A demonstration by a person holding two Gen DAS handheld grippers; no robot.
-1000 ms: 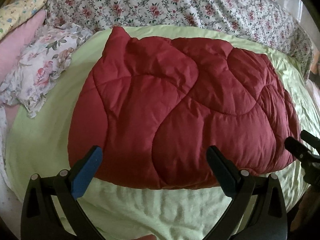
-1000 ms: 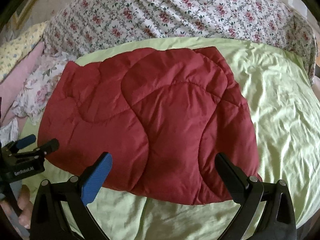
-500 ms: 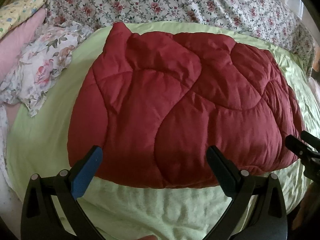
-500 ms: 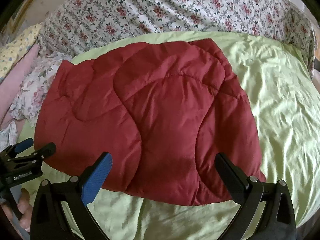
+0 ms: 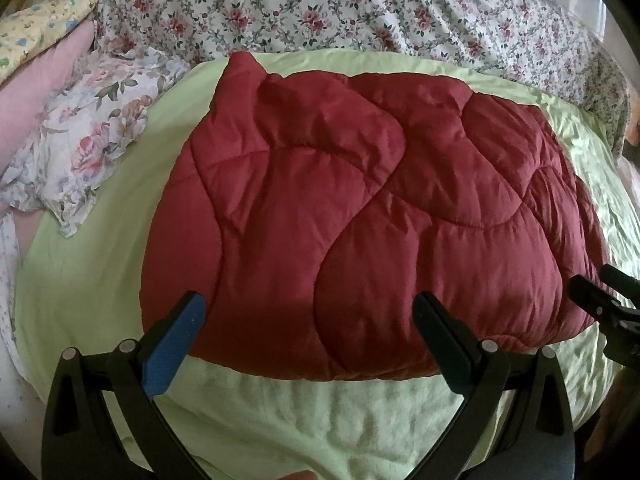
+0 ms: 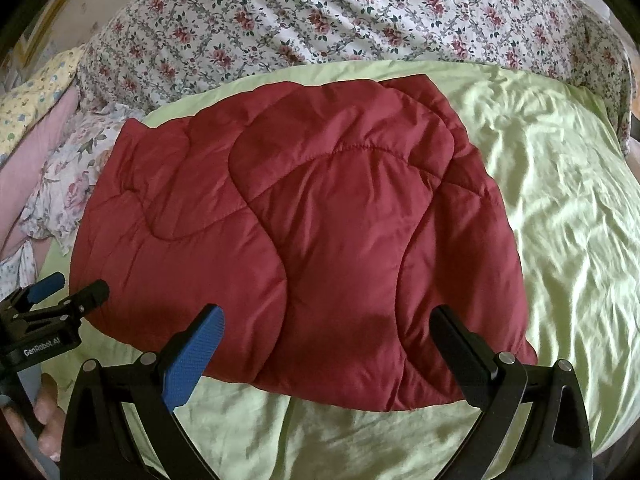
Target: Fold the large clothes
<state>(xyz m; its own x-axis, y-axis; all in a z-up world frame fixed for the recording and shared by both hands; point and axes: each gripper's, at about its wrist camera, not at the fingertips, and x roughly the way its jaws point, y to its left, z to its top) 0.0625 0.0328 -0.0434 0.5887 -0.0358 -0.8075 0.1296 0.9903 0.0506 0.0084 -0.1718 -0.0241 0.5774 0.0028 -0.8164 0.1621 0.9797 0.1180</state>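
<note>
left gripper (image 5: 308, 320) wide | right gripper (image 6: 326, 328) wide | quilt (image 6: 296, 240) near edge free

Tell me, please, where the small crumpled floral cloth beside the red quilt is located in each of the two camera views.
Left wrist view: the floral cloth lies at the left, on the green sheet's edge, left of the red quilt.
Right wrist view: it sits at the far left edge, partly behind the quilt's left corner.
Shared landmark: the rose-patterned bedspread along the top.
</note>
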